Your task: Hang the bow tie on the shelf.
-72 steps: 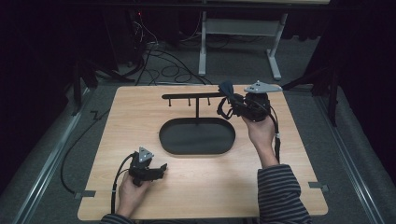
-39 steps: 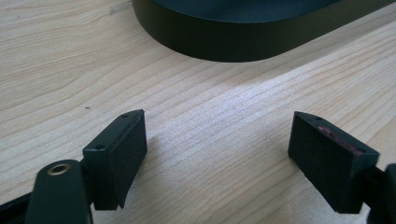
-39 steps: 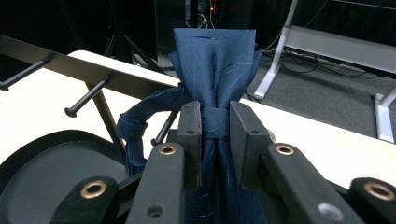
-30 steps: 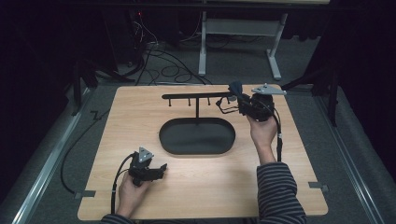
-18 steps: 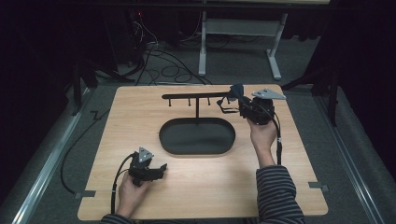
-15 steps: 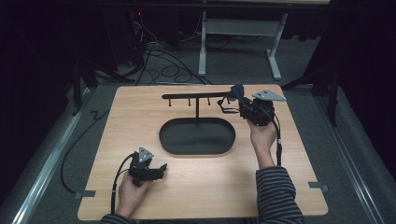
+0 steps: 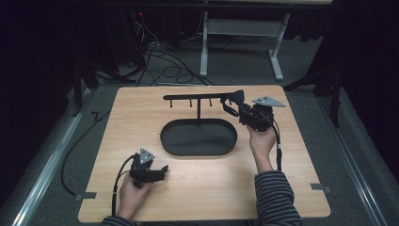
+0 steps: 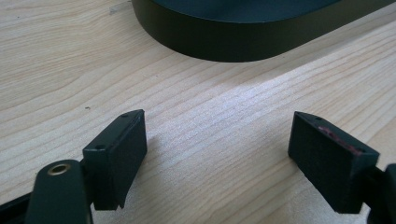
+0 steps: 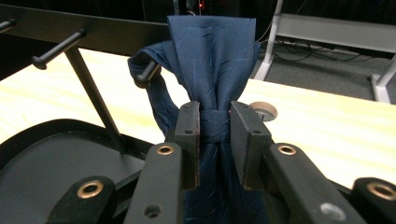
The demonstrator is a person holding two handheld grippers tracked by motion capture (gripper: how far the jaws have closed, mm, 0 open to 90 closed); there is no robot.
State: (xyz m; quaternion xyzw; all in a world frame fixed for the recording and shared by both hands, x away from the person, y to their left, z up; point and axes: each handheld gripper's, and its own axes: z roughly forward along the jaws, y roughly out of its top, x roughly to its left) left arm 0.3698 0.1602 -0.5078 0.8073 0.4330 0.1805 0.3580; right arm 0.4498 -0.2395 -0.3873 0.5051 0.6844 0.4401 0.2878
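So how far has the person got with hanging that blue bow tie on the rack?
Already done: the right tool is shut on the bow tie at its knot and has it up at the rack. In hand: the strap loop sits around a peg near the bar's right end. Left: letting go so it hangs freely. The left tool rests open on the table, beside the black tray.

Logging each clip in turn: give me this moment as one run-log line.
right hand-held gripper: shut on blue bow tie, its loop around a rack peg | left hand-held gripper: open, low over table | tray: empty
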